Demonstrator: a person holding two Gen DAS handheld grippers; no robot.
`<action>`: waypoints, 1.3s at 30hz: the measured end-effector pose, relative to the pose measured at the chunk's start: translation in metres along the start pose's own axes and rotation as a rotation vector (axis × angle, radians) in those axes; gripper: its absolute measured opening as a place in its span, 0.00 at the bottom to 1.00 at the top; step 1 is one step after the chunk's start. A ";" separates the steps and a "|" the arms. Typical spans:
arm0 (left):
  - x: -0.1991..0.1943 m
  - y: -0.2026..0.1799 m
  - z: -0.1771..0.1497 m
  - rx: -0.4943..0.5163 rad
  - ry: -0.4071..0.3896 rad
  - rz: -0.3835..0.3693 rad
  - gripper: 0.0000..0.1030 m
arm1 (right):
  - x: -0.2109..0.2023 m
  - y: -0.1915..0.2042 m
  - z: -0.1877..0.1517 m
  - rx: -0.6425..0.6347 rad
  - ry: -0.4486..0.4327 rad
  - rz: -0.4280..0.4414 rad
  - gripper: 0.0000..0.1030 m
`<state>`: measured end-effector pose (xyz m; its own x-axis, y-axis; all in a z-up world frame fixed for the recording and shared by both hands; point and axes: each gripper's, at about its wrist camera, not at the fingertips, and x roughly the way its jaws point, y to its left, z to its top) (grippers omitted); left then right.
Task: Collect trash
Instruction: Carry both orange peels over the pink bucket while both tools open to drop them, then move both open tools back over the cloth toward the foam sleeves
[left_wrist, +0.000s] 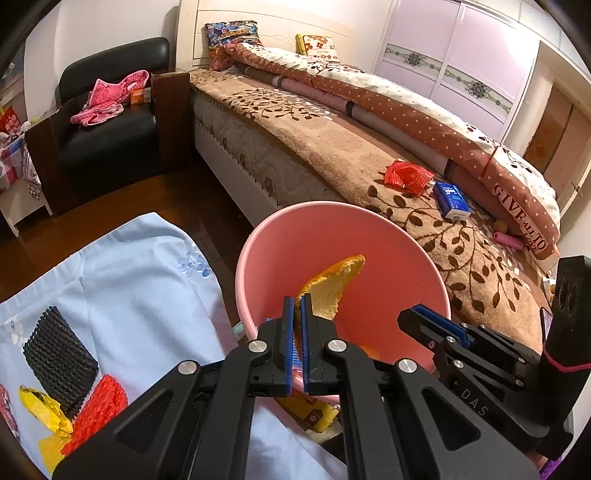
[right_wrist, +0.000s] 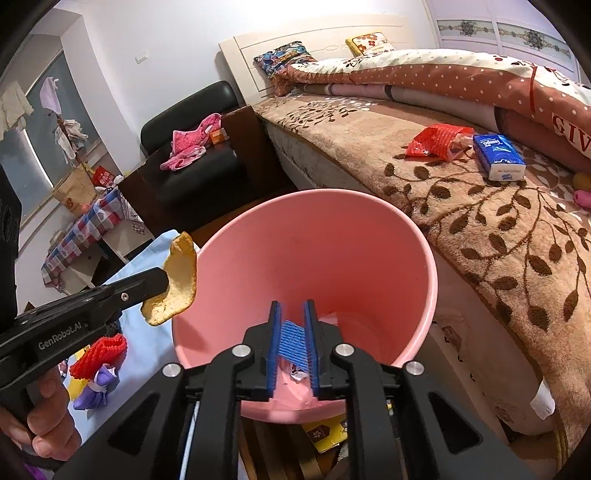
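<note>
A pink bucket (right_wrist: 303, 258) stands on the floor close beside the bed (right_wrist: 480, 229), tilted toward the two grippers. The left gripper (left_wrist: 297, 302) has its jaws closed on a yellow foam net (left_wrist: 332, 291), a soft mesh piece that curves upward. In the right wrist view this piece hangs at the left rim of the bucket, partly over the opening and partly outside it. A hand (right_wrist: 40, 413) holds the handle of this gripper.

The right gripper (right_wrist: 292, 306) points down into the bucket from the near side. Its jaws stand a little apart, and a blue foam net (right_wrist: 293, 345) lies between the pads. I cannot tell if the pads press on it or if it is only lying there. A small crumpled scrap (right_wrist: 298, 373) lies at the bottom of the bucket.

To the left of the bucket, on a light blue cloth (left_wrist: 140, 280), lie a black foam net (left_wrist: 59, 358), a red foam net (left_wrist: 99, 410) and a yellow wrapper (left_wrist: 42, 406). On the bed, far from the bucket on the right, lie a red wrapper (left_wrist: 406, 176) and, just beside it, a blue tissue pack (left_wrist: 451, 199). A black armchair (left_wrist: 110, 122) with pink clothing (left_wrist: 110, 98) stands at the far left.
</note>
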<state>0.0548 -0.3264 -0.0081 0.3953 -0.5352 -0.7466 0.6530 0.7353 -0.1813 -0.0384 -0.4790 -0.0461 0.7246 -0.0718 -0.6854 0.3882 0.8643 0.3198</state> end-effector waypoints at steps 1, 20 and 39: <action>-0.001 0.001 -0.001 0.000 0.000 -0.002 0.08 | 0.000 -0.001 0.000 0.001 -0.001 0.000 0.19; -0.046 0.019 -0.014 -0.032 -0.050 0.002 0.32 | -0.018 0.024 -0.011 -0.043 -0.016 0.028 0.31; -0.095 0.058 -0.049 -0.080 -0.089 0.068 0.32 | -0.026 0.054 -0.022 -0.112 -0.002 0.074 0.31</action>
<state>0.0234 -0.2122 0.0206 0.4949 -0.5149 -0.7000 0.5703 0.8002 -0.1855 -0.0490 -0.4197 -0.0250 0.7501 -0.0063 -0.6613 0.2672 0.9176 0.2944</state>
